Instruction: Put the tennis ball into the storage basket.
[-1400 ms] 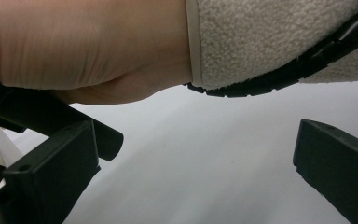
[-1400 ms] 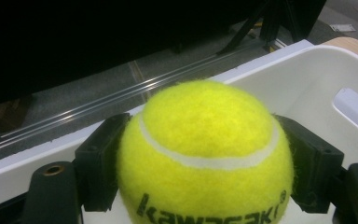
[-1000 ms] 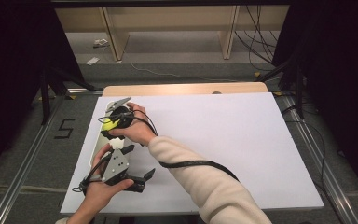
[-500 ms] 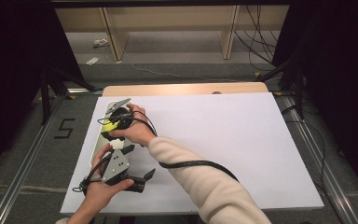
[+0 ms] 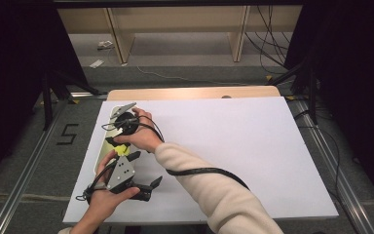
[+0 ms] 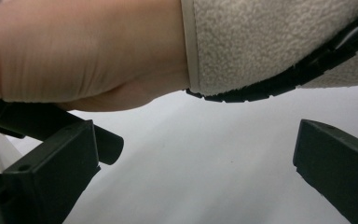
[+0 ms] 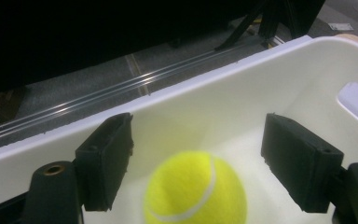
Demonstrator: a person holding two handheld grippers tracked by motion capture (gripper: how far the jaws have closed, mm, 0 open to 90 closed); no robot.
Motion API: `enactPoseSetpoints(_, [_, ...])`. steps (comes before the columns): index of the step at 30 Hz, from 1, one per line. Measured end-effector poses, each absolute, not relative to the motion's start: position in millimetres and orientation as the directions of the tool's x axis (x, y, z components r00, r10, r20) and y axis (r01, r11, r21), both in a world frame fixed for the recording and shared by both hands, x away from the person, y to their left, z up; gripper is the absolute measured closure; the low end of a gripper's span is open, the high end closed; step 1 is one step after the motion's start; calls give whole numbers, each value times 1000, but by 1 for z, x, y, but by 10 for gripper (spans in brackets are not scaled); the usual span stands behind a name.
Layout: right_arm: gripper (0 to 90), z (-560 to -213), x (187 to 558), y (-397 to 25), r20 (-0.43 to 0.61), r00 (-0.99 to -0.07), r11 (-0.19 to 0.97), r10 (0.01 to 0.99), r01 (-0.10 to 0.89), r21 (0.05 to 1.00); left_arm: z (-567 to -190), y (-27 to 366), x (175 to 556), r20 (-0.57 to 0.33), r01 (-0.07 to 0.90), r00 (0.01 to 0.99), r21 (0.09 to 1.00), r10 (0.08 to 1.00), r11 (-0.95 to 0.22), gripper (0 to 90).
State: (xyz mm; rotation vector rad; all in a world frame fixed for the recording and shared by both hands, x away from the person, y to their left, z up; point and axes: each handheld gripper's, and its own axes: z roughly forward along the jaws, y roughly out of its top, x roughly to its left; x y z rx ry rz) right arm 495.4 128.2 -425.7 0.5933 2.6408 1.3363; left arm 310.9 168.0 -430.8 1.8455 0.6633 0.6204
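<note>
A yellow tennis ball [image 7: 195,192] lies inside a white tray [image 7: 223,105] at the table's left edge [image 5: 100,157]. My right gripper [image 7: 200,137] hangs over the tray, open, its jaws standing wide on either side of the ball and clear of it. In the high view the ball [image 5: 111,142] peeks out beneath the right hand. My left gripper [image 5: 145,169] is held low near the table's front left, just behind that hand. It is open with nothing between its jaws [image 6: 191,163], which face the right wrist and cream sleeve [image 6: 279,42].
The white table top [image 5: 253,146] stretches out to the right of both arms. The right gripper's black cable [image 5: 199,171] trails along the sleeve. Beyond the tray's rim are a floor rail [image 7: 102,98] and dark curtains.
</note>
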Motion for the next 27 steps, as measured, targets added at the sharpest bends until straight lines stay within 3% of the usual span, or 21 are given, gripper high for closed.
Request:
enactPoseSetpoints(7, [197,-420,495,124,61,-916,529,398,283,800,-431,168,311,112,157,714,936,691,-315,0])
enactPoseSetpoints(27, [194,-400,489,88,37,-905,493,423,264,829,-431,167,311,113,158,713,935,692,-316,0])
